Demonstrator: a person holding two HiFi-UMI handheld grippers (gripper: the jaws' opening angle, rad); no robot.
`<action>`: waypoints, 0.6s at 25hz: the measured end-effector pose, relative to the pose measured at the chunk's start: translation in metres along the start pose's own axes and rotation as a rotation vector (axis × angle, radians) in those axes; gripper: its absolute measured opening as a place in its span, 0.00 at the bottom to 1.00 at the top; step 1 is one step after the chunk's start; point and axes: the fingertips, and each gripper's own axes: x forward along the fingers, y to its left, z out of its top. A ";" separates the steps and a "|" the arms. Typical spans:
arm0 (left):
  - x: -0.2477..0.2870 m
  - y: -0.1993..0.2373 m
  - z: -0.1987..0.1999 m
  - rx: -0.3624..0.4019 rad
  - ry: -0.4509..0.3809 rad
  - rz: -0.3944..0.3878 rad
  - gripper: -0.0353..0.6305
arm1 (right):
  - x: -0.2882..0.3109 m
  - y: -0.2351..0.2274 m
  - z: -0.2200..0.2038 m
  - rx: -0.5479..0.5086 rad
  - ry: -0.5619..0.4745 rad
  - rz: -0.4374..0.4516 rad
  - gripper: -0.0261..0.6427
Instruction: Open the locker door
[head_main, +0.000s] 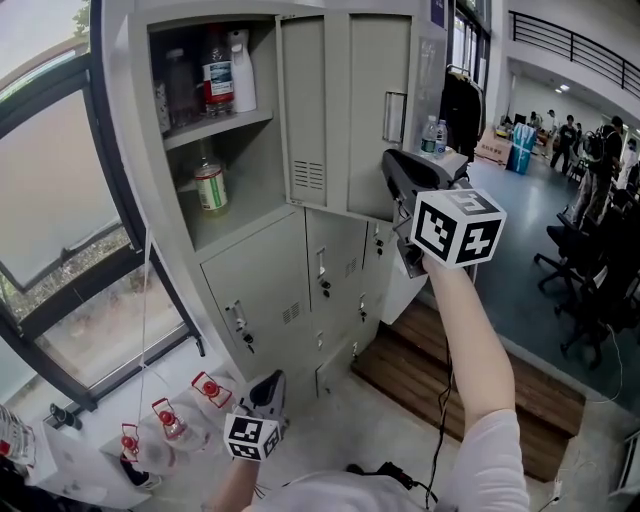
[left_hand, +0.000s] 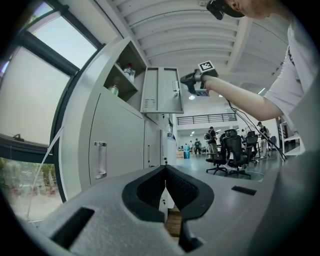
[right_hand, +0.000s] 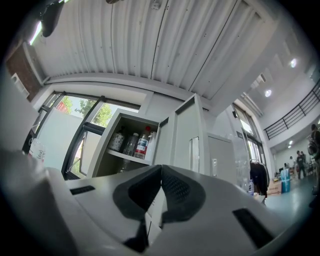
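Since the door already stands swung out from the locker, the opening is judged done. The right gripper is held beside it, jaws together on nothing; the left gripper likewise, low down. Only a clear withdrawal is called for.

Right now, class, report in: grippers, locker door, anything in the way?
Right gripper shut, empty, near the door's handle edge. Left gripper shut, empty, held low. Top locker door stands open. Bottles inside, not blocking.

Head view steeply down; gripper views along jaws; locker shared.
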 end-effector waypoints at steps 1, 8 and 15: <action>0.000 0.001 -0.001 -0.002 0.002 0.002 0.06 | 0.002 0.001 -0.002 0.003 0.002 0.002 0.06; 0.000 0.010 0.003 -0.005 -0.004 0.018 0.06 | 0.000 0.022 -0.023 -0.008 0.007 0.043 0.06; -0.007 0.022 0.015 -0.001 -0.028 0.050 0.07 | -0.023 0.067 -0.096 -0.014 0.028 0.114 0.06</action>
